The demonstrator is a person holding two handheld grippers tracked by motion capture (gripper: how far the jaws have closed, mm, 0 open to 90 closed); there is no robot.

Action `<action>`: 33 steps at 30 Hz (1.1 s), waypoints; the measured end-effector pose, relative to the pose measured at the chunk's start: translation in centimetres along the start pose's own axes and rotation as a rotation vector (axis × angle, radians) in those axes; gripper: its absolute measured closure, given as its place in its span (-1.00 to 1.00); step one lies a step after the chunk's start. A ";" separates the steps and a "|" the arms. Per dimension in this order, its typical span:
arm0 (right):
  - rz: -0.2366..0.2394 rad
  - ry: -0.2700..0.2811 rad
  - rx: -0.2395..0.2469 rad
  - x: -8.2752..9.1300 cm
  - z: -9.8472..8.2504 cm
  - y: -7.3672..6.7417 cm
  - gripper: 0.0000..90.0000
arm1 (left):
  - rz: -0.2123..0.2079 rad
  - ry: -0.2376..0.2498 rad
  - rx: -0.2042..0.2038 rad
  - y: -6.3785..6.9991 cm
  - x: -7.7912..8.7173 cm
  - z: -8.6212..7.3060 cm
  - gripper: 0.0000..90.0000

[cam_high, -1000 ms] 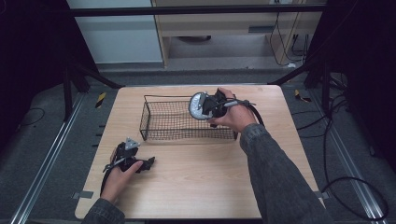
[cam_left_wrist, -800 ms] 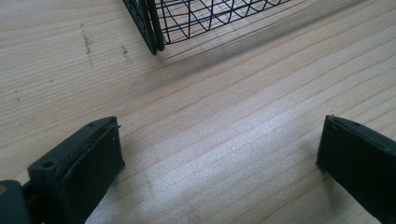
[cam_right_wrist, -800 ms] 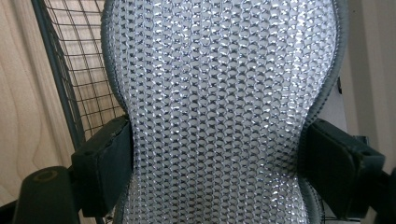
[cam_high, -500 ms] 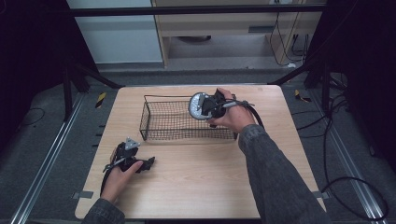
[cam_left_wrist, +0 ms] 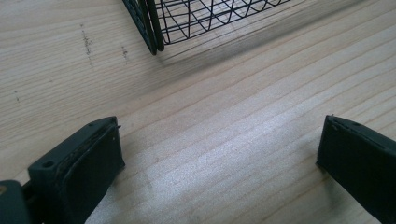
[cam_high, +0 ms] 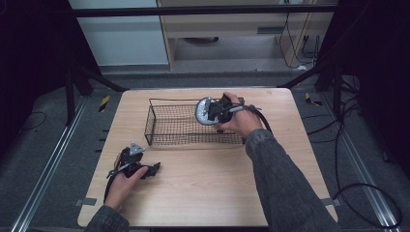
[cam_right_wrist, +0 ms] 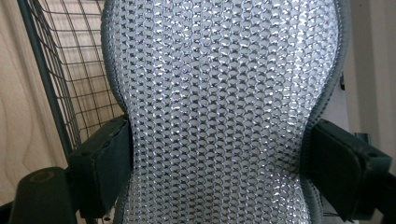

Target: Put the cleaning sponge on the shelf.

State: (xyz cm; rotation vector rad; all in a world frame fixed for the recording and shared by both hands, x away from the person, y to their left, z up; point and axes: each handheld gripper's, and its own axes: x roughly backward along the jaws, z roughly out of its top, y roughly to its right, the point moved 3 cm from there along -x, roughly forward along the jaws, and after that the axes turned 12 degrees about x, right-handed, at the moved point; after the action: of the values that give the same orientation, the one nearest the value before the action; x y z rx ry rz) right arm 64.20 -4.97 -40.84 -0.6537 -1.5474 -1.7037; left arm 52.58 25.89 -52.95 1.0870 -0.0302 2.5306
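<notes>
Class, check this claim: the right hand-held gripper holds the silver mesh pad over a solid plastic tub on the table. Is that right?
Not quite. The container is a black wire basket, not a solid tub, as the high view shows. The right hand-held gripper does hold the silver mesh pad over it.

Silver mesh sponge (cam_right_wrist: 224, 107) between tool (cam_right_wrist: 219, 158) pads, wire basket (cam_right_wrist: 70, 79) behind.
</notes>
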 end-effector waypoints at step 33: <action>0.047 -0.014 0.010 -0.8 -0.1 -0.3 -0.89 | -0.001 0.000 -0.001 0.0 0.0 0.0 -1.00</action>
State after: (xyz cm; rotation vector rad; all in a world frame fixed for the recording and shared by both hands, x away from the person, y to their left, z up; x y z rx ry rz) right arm 64.44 -4.87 -41.67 -0.6929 -1.5373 -1.6586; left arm 52.59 25.88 -52.96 1.0863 -0.0307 2.5300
